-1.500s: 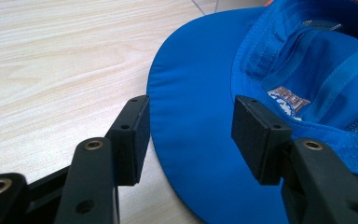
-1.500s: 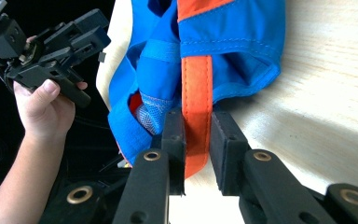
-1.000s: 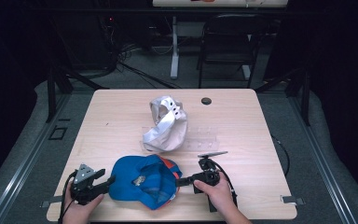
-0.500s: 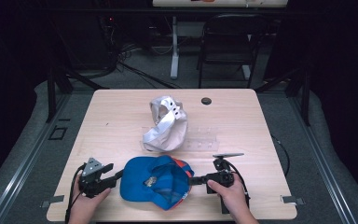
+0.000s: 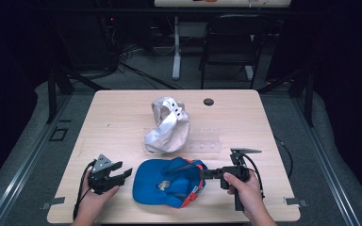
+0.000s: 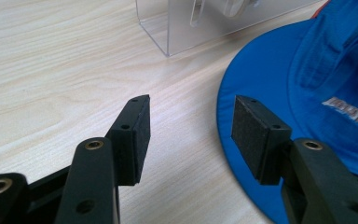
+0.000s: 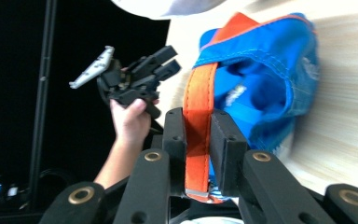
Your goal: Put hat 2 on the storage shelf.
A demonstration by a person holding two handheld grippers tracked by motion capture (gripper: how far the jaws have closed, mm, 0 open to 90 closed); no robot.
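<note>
A blue cap (image 5: pixel 162 186) with orange trim lies near the table's front edge, its hollow side tipped toward the right. My right gripper (image 5: pixel 203 173) is shut on the cap's orange back strap (image 7: pixel 198 107) and lifts that end a little. The blue crown (image 7: pixel 270 70) hangs beyond the jaws. My left gripper (image 5: pixel 126 175) stands open just left of the cap, with bare table between its pads (image 6: pixel 137 130). The cap's blue brim (image 6: pixel 261 70) lies right beside the right-hand pad.
A white cap (image 5: pixel 167 125) rests against a clear plastic stand (image 5: pixel 202 141) at mid-table, just behind the blue cap. A small black disc (image 5: pixel 209 101) sits near the far edge. The clear stand's corner (image 6: pixel 205 23) lies ahead of the left gripper.
The right gripper has moved right and up, drawing the blue cap to the right by its strap. The left gripper has followed a little to the right.
</note>
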